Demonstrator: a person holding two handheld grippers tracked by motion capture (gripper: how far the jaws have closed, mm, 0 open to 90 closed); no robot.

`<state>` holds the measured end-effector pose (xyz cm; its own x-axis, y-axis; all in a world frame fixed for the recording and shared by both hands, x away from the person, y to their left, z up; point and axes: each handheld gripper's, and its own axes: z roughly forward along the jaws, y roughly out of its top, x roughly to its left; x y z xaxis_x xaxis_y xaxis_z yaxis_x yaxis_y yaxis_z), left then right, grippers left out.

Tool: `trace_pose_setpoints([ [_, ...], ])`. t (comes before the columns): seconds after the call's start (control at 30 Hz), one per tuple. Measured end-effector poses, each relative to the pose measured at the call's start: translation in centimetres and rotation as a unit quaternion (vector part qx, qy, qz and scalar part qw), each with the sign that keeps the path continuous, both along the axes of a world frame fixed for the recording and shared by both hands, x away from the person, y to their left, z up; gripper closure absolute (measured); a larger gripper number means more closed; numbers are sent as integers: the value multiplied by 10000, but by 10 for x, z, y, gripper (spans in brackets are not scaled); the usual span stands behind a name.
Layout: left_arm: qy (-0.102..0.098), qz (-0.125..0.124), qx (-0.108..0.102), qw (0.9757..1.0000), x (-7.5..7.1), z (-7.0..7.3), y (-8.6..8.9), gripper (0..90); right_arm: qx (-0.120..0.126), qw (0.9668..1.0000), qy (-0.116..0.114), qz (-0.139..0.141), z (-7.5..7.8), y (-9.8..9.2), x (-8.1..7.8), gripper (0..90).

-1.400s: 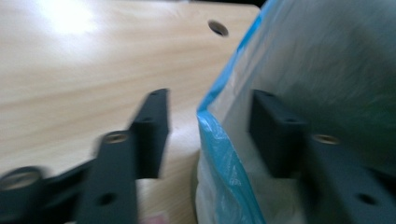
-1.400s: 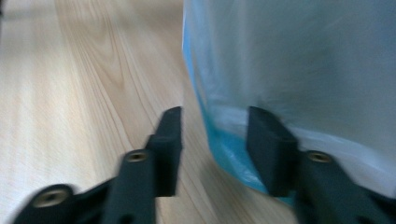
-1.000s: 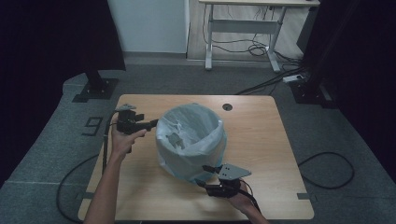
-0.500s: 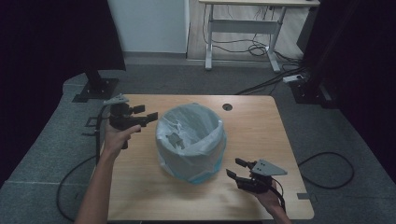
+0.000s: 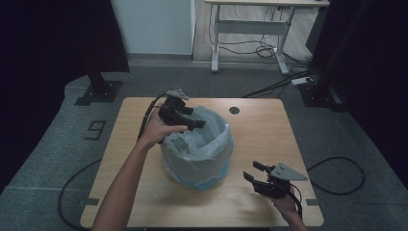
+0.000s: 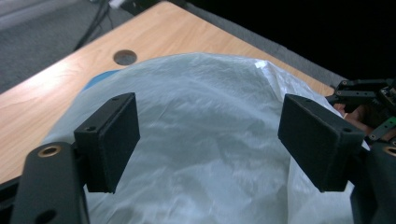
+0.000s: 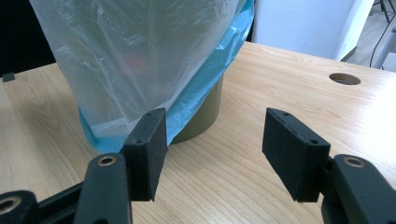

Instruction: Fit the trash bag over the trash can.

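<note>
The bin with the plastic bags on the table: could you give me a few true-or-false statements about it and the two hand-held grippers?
1. The bin stands on the wooden table. True.
2. The right gripper clamps the blue bag. False: its jaws stand open, apart from the bag, over bare table.
3. A whitish bag is draped over the bin, with a blue one under it. True.
4. The left gripper rests on the floor. False: it is held above the bin's rim, jaws open.
5. The bin lies tipped on its side. False: it stands upright.
</note>
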<state>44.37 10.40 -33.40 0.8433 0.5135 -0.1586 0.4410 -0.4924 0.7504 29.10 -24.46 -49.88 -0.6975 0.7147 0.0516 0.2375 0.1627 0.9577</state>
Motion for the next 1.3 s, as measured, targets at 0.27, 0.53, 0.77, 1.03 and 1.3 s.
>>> trace_pose_setpoints([
  [0.27, 380, -309, 755, 9959, 13, -21, -38, 227, 28, 10000, -2, -70, 0, -6, 0, 394],
  [0.53, 561, -553, 1557, 9847, 16, -44, -65, 226, 19, 9999, 8, -106, -1, -9, 0, 395],
  [0.77, 687, -526, 1870, 9785, 20, -57, -76, 228, -13, 9999, 60, -135, -2, -10, 1, 395],
  [1.03, 421, -447, 1508, 9867, 15, -44, -68, 222, -29, 9998, 72, -167, -3, -11, 1, 394],
  [1.3, -19, -270, 549, 9981, -5, -8, -32, 219, -39, 9998, 70, -186, -3, -12, 1, 394],
])
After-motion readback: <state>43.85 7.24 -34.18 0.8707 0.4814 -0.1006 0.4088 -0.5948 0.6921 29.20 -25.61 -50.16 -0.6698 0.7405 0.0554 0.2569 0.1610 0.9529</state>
